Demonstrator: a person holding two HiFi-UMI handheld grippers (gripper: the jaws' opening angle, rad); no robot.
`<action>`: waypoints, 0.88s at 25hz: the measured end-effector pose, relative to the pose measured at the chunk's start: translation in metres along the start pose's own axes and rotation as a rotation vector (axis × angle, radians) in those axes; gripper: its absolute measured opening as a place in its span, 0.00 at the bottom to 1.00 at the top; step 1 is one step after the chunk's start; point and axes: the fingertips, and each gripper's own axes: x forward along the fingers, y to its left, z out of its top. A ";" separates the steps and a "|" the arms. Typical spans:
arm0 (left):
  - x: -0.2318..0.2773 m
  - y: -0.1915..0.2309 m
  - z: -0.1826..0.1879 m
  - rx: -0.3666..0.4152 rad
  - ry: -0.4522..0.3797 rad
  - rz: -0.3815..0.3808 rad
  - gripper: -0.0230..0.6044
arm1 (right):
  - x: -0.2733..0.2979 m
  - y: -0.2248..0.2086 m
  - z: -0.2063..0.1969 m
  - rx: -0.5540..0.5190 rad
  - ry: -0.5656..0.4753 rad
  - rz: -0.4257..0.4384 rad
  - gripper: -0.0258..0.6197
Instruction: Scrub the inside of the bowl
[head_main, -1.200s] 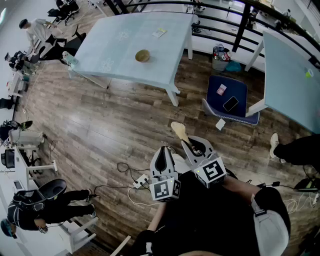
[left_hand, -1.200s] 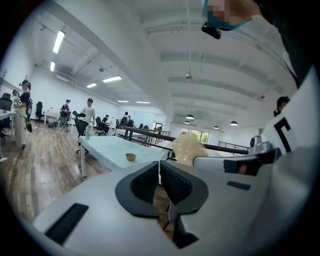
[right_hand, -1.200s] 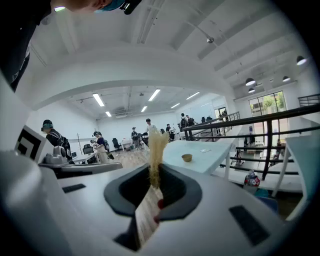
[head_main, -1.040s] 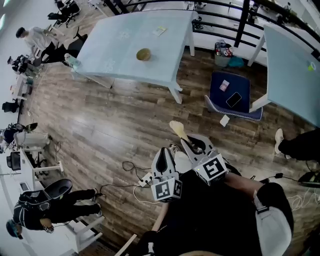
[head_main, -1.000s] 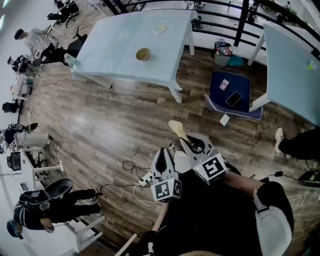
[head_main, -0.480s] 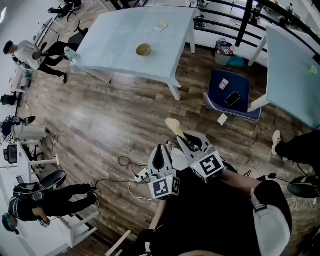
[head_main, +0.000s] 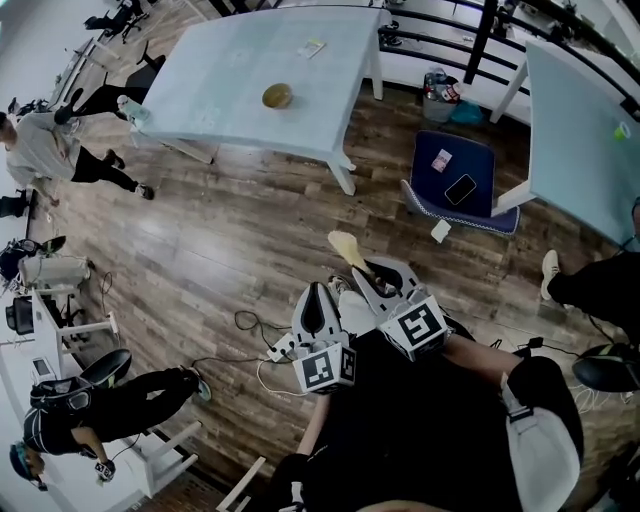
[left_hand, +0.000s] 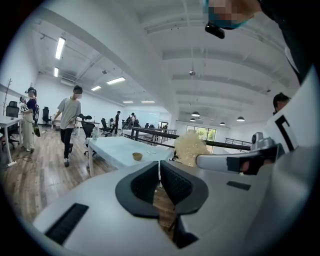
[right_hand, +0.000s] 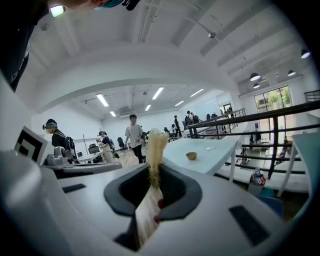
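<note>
Grip of the right gripper (right_hand: 152, 186) is pressed onto the flat handle of a scrubbing brush (right_hand: 156, 147), whose straw-coloured fibre head stands up past the jaws. The left gripper (left_hand: 160, 176) has its jaws pressed together on nothing. Both hang close to the person's body, above the wooden floor (head_main: 200, 260).

The bowl (head_main: 277, 96), small and tan, sits on the pale table (head_main: 230, 60), well apart from both tools. It looks light and probably hard, so it would likely skid on that smooth top under scrubbing. Pinching its rim with the left gripper seems the sensible hold. The fibre head should flex softly, while the handle looks stiff.
</note>
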 end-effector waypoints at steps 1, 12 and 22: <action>0.002 0.001 0.001 0.001 -0.002 -0.002 0.07 | 0.000 -0.001 0.000 -0.001 0.001 -0.005 0.12; 0.033 0.000 -0.004 -0.019 0.014 -0.070 0.07 | 0.026 -0.023 0.008 0.002 0.000 -0.083 0.12; 0.092 0.081 0.023 -0.044 0.011 -0.065 0.07 | 0.111 -0.012 0.019 -0.016 0.032 -0.106 0.12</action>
